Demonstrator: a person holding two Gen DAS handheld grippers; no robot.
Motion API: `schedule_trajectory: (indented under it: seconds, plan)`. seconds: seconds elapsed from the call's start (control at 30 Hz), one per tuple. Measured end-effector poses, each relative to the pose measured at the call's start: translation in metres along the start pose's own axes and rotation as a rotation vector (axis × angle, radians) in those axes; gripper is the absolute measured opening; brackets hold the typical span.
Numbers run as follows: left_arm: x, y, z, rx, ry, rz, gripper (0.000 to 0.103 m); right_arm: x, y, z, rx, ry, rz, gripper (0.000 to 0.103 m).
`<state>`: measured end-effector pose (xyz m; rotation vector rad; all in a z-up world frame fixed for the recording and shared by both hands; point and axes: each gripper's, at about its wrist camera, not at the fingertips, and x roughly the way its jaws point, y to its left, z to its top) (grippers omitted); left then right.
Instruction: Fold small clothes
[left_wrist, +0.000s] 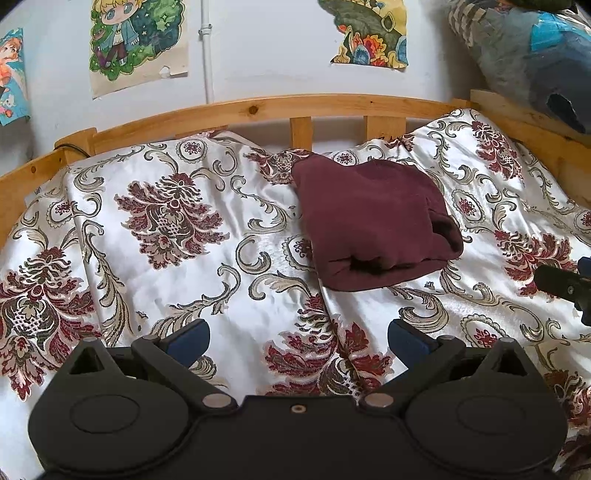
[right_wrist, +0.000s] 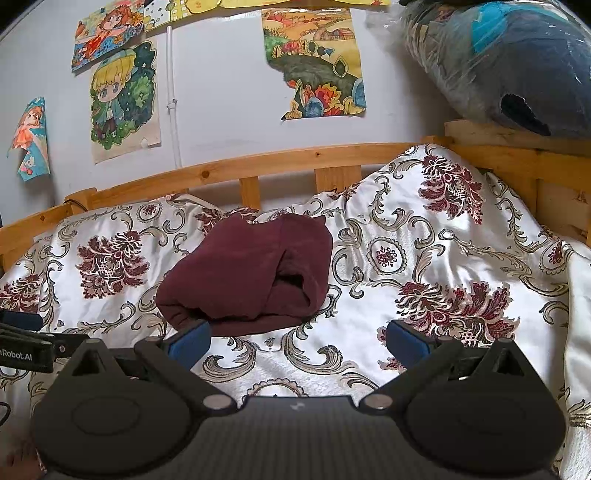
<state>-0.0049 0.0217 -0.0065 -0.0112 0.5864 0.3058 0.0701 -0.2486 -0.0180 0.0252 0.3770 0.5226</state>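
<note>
Hovering with my 2 grippers, left (left_wrist: 298, 341) and right (right_wrist: 300, 341), both spread wide and holding nothing, I see the garment (left_wrist: 373, 221) lying ahead of my jaws as a folded bundle on the bedspread (left_wrist: 155, 258), likely finished.

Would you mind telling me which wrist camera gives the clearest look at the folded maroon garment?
The left wrist view: the maroon garment lies whole and unobstructed on the bedspread. The right wrist view shows it too, but the right gripper has one fingertip overlapping its near edge.
</note>
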Motion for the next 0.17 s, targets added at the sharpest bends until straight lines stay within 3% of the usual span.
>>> schedule_trajectory:
  seconds: [0.17]
  plan:
    - [0.0008,-0.0004,-0.0021,-0.002,0.007,-0.003,0.102,0.0015,0.0022,-0.0032,0.000,0.009,-0.002,0.103]
